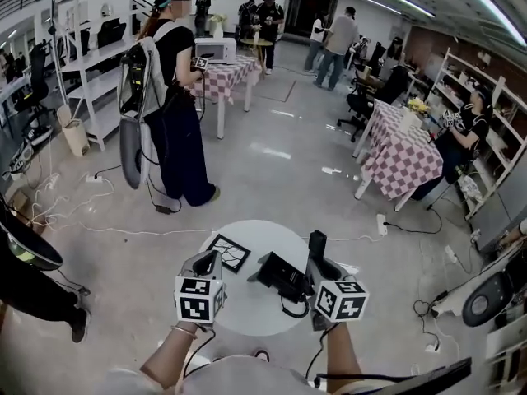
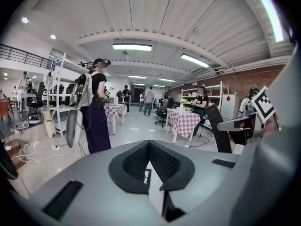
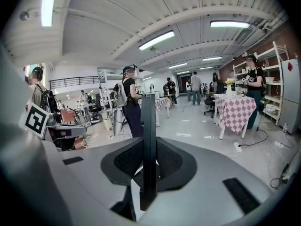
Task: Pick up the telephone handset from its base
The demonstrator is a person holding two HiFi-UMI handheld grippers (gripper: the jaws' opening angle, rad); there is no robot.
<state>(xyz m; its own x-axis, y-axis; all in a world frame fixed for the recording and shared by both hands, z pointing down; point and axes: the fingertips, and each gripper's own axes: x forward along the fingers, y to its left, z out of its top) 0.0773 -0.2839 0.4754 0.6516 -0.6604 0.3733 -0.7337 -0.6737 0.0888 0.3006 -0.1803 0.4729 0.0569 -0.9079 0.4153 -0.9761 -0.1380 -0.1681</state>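
A black telephone base (image 1: 280, 275) sits on a small round white table (image 1: 247, 315). My right gripper (image 1: 318, 263) is shut on the black handset (image 1: 317, 248), which stands upright above and to the right of the base. A dark cord (image 1: 290, 309) loops from it toward the base. In the right gripper view the handset (image 3: 148, 145) rises as a narrow black bar clamped between the jaws of the right gripper (image 3: 149, 142). My left gripper (image 1: 207, 262) hovers over the table's left side, shut and empty; its pads of the left gripper (image 2: 149, 147) meet at the tips.
A black-framed square tile (image 1: 228, 252) lies on the table by the left gripper. A person with a backpack (image 1: 169, 97) stands beyond the table. Checkered tables (image 1: 403, 155) are to the right. Cables (image 1: 58, 208) and a power strip (image 1: 382, 224) lie on the floor.
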